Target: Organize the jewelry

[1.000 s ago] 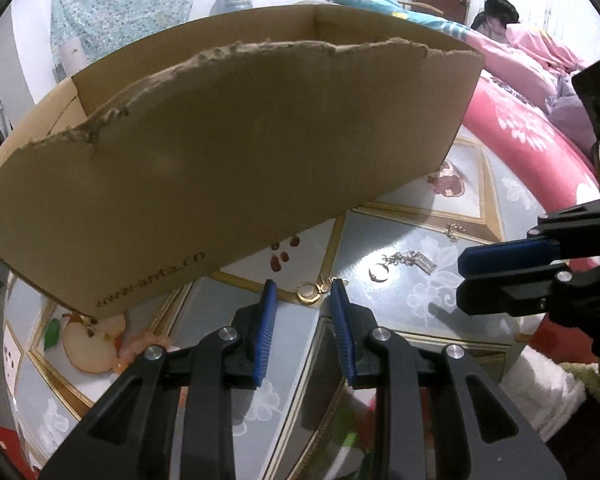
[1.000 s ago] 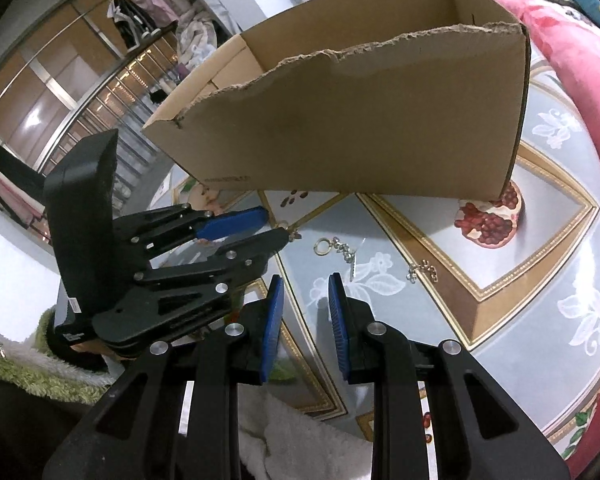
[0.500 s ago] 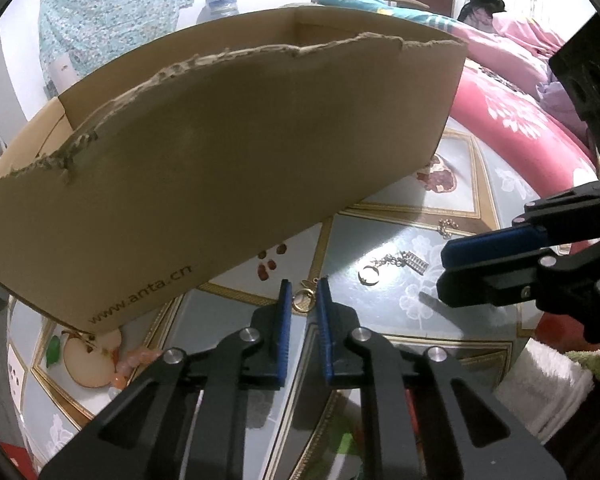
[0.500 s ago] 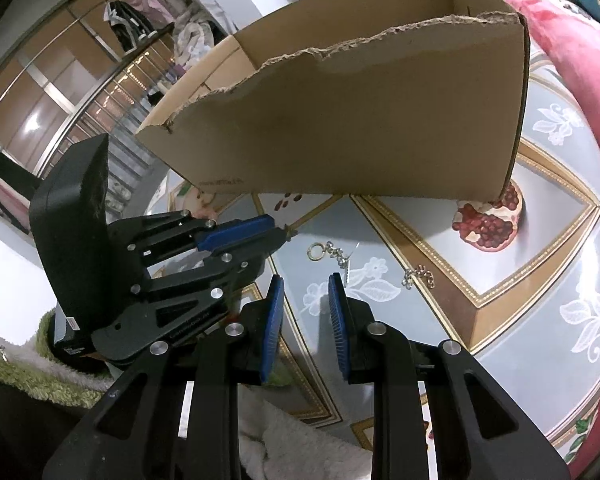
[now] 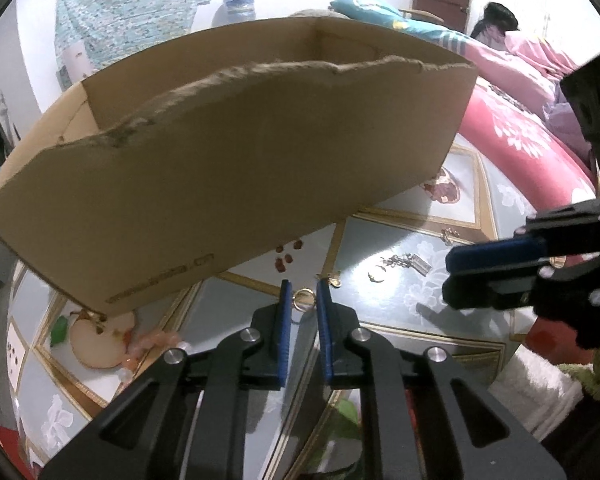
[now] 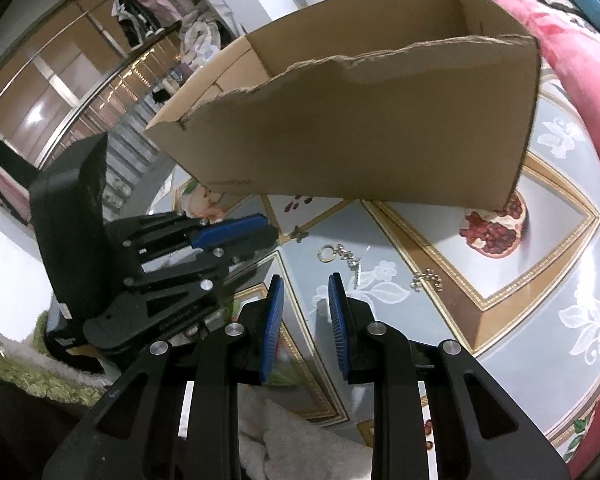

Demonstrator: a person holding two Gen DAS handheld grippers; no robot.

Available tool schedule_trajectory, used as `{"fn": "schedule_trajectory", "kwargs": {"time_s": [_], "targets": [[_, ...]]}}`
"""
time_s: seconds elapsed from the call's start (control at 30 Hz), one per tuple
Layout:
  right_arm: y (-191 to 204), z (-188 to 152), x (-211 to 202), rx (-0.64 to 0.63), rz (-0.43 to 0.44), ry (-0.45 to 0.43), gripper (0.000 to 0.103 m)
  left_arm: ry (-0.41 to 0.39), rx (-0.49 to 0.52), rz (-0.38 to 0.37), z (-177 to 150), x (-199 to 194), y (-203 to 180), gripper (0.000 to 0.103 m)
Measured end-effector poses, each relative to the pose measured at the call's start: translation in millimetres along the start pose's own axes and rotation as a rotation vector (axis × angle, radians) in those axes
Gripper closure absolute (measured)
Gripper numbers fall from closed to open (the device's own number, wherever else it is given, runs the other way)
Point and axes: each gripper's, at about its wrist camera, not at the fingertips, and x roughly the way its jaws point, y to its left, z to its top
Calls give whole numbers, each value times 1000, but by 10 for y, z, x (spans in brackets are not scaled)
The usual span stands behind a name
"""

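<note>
Left hand-held gripper (image 5: 301,304) pinching gold ring (image 5: 303,298), right hand-held gripper (image 6: 305,298) slightly spread, empty

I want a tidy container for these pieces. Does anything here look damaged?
Yes: the cardboard box has a ragged, torn top edge along its near wall, uneven rather than cleanly cut.

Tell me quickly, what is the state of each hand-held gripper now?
Left hand-held gripper: closed on the gold ring of a small jewelry piece.
Right hand-held gripper: partly open, holding nothing.
</note>
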Motion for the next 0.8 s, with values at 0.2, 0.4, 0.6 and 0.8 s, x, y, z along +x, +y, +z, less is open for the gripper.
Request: {"fn": "schedule_trajectory", "kwargs": {"time_s": [0.2,0.4,0.6,0.8], "targets": [[98,-2,100,-45,-3,25,80,-8,-34,13,-34,-77,97,91],[223,50,181,-116,-48,8,80,-13,-50,12,-60,-114,162,91],[349,191,328,-232,-145,-30,80,-16,-67,14,-56,-115,211,91],[395,241,516,-237,-215,-12,80,-15,-93,12,-65,-117,284,91]]}}
